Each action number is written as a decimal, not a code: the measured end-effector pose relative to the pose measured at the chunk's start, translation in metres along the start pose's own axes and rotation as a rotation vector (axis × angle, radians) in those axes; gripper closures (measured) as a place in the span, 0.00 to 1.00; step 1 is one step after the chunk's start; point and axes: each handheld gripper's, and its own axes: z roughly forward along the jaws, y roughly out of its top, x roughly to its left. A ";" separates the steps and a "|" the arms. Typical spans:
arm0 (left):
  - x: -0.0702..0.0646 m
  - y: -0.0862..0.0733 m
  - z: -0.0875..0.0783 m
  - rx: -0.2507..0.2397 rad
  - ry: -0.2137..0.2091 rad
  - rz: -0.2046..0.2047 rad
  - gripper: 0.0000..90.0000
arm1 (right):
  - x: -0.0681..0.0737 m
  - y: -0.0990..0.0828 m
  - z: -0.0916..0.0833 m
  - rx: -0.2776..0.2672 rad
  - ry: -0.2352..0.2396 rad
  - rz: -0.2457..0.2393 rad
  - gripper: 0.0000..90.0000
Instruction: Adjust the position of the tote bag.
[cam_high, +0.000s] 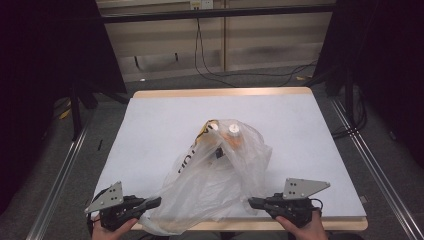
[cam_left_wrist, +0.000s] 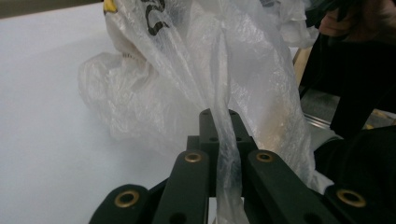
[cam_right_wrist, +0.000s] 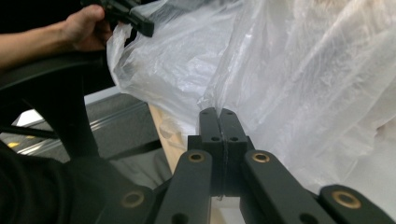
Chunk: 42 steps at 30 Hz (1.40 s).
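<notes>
Clear plastic bag (cam_high: 215, 185) lies on the desk (cam_high: 150, 125), from the middle to the near edge, its mouth spilling over that edge; bottles (cam_high: 233, 135) sit inside at the far end. Left gripper (cam_high: 156, 202) at the near-left corner is clamped on a twisted strip of the bag's rim. Right gripper (cam_high: 252, 202) near the near-right corner is pinched together on the bag's film too.

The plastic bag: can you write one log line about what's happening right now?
left gripper: shut on plastic bag | right gripper: shut on plastic bag | bottle: inside bag | bag: on table
</notes>
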 end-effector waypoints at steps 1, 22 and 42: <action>0.000 0.001 -0.002 -0.021 -0.001 -0.009 0.99 | 0.000 0.002 -0.001 -0.010 0.001 -0.004 1.00; 0.000 0.041 -0.002 -0.123 0.001 0.041 1.00 | -0.020 0.040 -0.033 -0.152 -0.009 -0.018 1.00; 0.019 0.085 -0.001 -0.193 0.018 0.081 1.00 | -0.037 0.082 -0.043 -0.228 -0.040 -0.070 1.00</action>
